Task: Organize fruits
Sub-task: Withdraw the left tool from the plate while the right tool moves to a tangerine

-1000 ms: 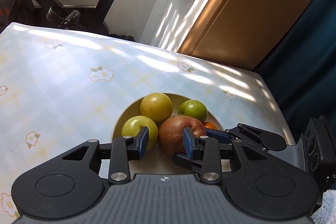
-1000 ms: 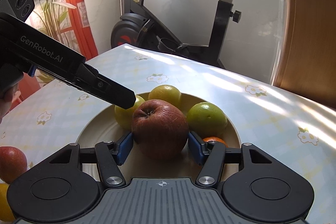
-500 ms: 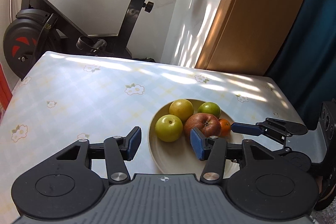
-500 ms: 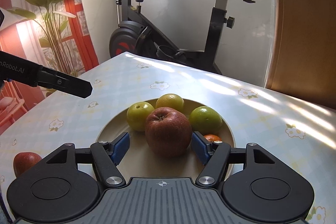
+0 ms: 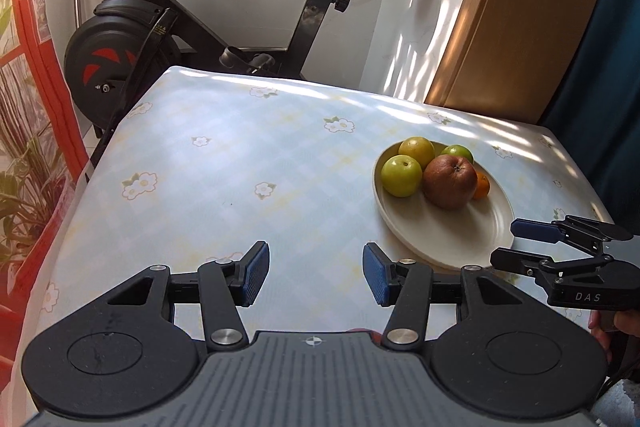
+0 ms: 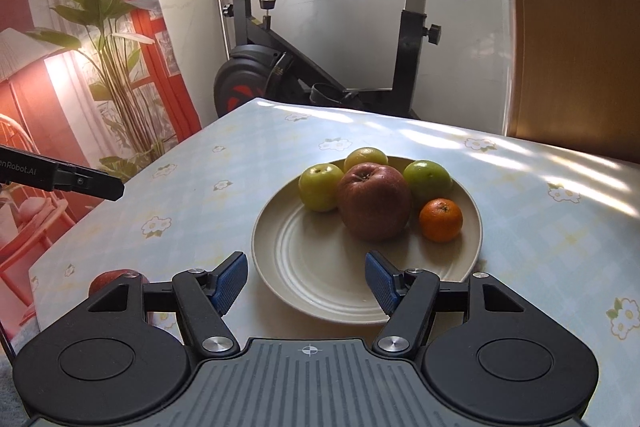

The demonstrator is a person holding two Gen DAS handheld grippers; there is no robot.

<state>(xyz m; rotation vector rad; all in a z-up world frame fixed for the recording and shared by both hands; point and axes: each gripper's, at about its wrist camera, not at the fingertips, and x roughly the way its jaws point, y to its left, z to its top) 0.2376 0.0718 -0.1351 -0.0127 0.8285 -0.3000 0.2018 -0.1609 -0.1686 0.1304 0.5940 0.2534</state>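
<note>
A cream plate holds a large red apple, a green apple, a yellow fruit, a green fruit and a small orange. My right gripper stands open over the plate's near rim, short of the red apple, with nothing between its pads. My left gripper is open and empty over bare tablecloth, left of the plate and its red apple. Another red apple lies on the table, half hidden behind the right gripper's left finger.
The table has a pale blue checked cloth with flower prints. Behind its far edge stands an exercise bike. A wooden door is at the back right, and plants are on the left. The right gripper shows beside the plate in the left wrist view.
The right gripper let go of the red apple on the plate and drew back. The left gripper opened wider and pulled back and to the left, away from the plate.
</note>
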